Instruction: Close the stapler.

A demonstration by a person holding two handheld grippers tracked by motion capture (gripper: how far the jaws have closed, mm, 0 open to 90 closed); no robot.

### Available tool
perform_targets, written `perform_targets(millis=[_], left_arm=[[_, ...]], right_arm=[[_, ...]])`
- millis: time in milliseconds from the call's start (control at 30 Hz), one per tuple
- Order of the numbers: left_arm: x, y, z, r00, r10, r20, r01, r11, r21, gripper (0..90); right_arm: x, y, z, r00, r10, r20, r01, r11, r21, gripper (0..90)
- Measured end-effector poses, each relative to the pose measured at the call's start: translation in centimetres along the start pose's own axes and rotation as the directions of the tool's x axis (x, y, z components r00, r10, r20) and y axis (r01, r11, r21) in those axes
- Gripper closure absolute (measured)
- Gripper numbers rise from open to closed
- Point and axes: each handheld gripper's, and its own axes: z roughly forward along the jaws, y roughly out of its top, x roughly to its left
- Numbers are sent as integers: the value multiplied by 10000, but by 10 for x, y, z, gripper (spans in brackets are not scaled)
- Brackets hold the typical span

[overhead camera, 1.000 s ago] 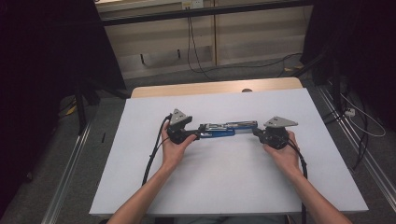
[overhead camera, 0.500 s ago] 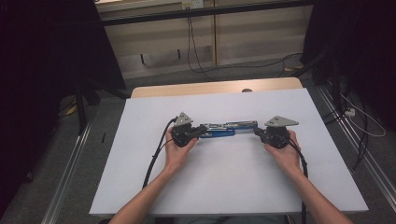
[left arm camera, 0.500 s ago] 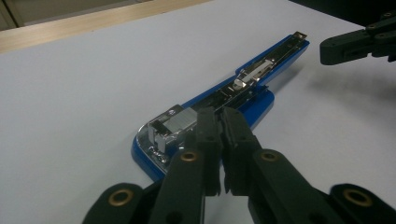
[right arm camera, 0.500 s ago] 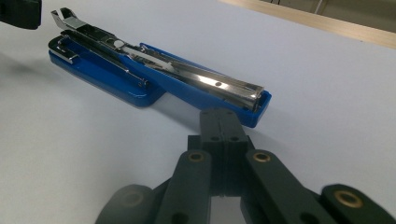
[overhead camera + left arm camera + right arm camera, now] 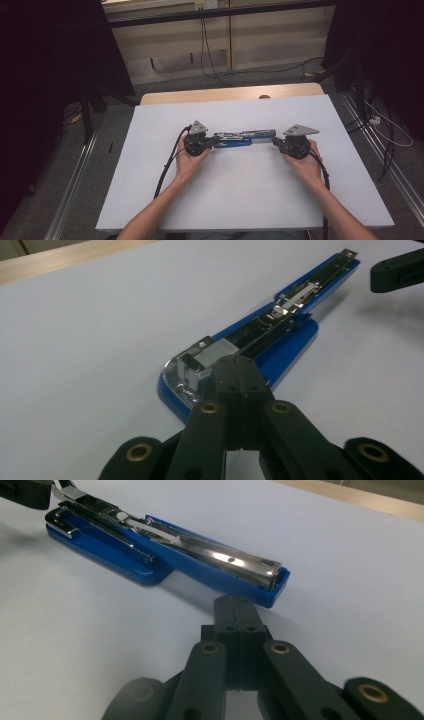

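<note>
A blue stapler lies swung open flat at the middle of the white table, its metal staple channel facing up. My left gripper is at its left end. Its jaws have just been closing and now stand shut with nothing between them. In the left gripper view the tips touch the metal block at the near end of the stapler. My right gripper is shut at the other end. In the right gripper view its tips sit just short of the tip of the stapler's blue arm.
A wooden strip borders the table's far edge. Cables run over the floor beyond it. Metal rails flank the table on both sides, with dark stands at the back left and back right.
My left gripper has shifted slightly right, up to the stapler's left end. The right gripper and the stapler have stayed where they were.
</note>
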Motion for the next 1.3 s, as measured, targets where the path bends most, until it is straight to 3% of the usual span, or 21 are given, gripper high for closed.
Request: perform_targets(millis=[133,233,400,500,733,933,1200,1300], left_arm=[[1,0,2,9999,-135,11,135,9999,23,900],[-2,-1,6,9999,138,-44,-136,9993,340,900],[-5,-1,8,9992,314,-238,-307,9991,289,900],[-5,0,8,9995,307,-12,-307,9989,347,900],[-5,0,9,9992,387,-12,-387,9988,312,900],[-3,-1,8,9990,446,93,-448,9985,309,900],[-4,-2,8,9987,515,19,-516,9983,289,900],[-3,-2,8,9993,374,69,-376,9989,282,900]], right_arm=[[1,0,0,10000,6,-90,-5,9999,120,900],[1,1,0,10000,-15,-46,15,10000,85,900],[0,2,3,10000,-3,13,3,9997,245,900],[0,8,6,10000,-4,-38,6,9982,596,900],[3,10,16,9997,-40,-256,60,9970,778,900],[2,11,17,10000,57,-65,-52,9976,697,900],[-4,8,20,9998,125,144,-140,9938,1102,900],[-3,9,21,9998,88,172,-109,9924,1223,900]])
